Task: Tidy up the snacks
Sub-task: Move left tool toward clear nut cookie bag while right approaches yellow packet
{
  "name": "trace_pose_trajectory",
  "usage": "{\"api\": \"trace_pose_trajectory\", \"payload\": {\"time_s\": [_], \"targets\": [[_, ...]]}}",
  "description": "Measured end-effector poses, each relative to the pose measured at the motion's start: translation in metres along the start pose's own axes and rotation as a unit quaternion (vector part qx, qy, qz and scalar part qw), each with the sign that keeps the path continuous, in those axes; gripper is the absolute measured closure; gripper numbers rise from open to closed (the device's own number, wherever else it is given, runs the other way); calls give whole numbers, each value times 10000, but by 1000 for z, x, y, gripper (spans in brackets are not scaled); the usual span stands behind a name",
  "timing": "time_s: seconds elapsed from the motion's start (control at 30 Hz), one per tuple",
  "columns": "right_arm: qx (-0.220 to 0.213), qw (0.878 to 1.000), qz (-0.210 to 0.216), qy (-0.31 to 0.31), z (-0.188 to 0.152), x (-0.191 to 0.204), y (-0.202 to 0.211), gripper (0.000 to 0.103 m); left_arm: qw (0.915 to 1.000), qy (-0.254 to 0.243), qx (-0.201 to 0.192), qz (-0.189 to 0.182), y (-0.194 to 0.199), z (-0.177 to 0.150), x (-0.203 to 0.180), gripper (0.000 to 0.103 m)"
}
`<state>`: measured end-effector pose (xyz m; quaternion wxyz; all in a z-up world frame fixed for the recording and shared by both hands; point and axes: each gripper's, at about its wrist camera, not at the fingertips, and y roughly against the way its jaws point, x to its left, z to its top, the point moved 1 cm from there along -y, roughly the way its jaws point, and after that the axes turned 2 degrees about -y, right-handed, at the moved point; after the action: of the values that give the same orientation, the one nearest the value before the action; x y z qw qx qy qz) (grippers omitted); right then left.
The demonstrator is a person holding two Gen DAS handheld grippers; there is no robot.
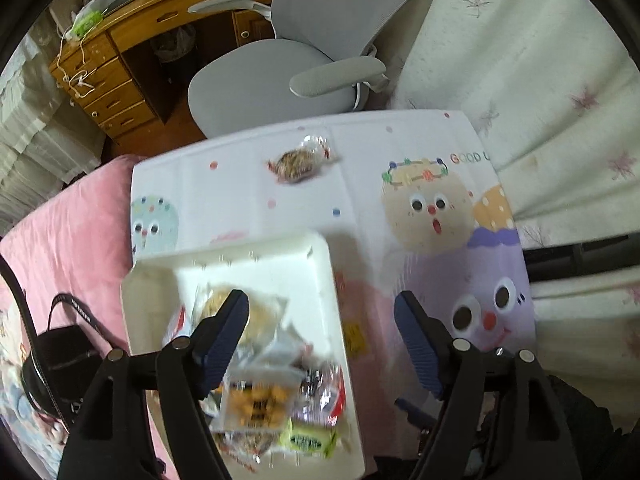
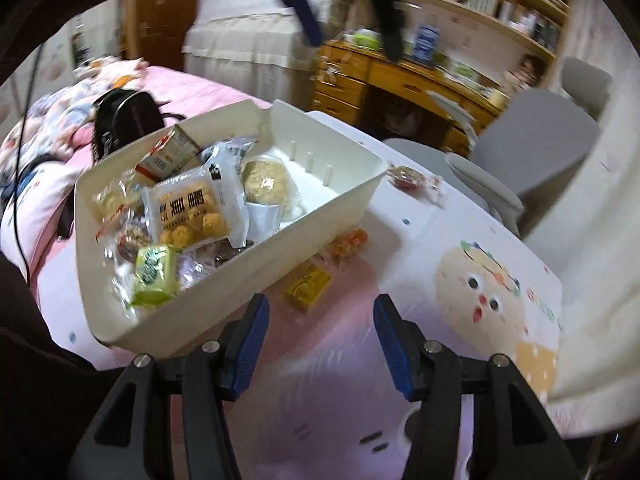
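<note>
A white bin (image 1: 320,264) (image 2: 340,208) holds several wrapped snacks, among them a yellow puff pack (image 2: 188,216), a green packet (image 2: 154,274) (image 1: 306,442) and a round cake (image 2: 266,182). On the cartoon mat (image 1: 420,208) (image 2: 460,292) lie a clear-wrapped snack (image 1: 302,162) (image 2: 412,180), a small yellow packet (image 2: 308,286) (image 1: 355,338) and an orange candy (image 2: 348,244) beside the bin. My left gripper (image 1: 322,308) is open and empty above the bin's right edge. My right gripper (image 2: 320,308) is open and empty, low over the mat in front of the bin.
The mat lies on a pink bed (image 1: 72,248). A black bag (image 1: 60,356) (image 2: 128,114) sits left of the bin. A grey office chair (image 1: 288,60) (image 2: 532,148) and a wooden desk (image 1: 132,52) stand beyond. A white quilt (image 1: 552,92) lies to the right.
</note>
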<state>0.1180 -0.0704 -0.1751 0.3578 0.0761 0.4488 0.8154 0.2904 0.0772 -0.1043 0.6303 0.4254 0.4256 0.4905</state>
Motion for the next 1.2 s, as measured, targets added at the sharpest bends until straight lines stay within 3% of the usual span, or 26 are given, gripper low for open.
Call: {"api": "trace_pose_trajectory", "payload": {"time_s": [0.2, 0.63, 0.93, 1.2], "targets": [[-28, 9978, 373, 554, -6, -11, -30, 45, 9996, 217, 40, 149, -24, 41, 6, 24], [-81, 9905, 980, 960, -16, -23, -74, 37, 9907, 1355, 87, 125, -105, 124, 44, 23], [-129, 9832, 1334, 1241, -17, -17, -92, 35, 9789, 1990, 457, 129, -171, 143, 69, 22], [-120, 9807, 1482, 1268, -12, -14, -106, 34, 9748, 2100, 725, 189, -205, 147, 77, 22]]}}
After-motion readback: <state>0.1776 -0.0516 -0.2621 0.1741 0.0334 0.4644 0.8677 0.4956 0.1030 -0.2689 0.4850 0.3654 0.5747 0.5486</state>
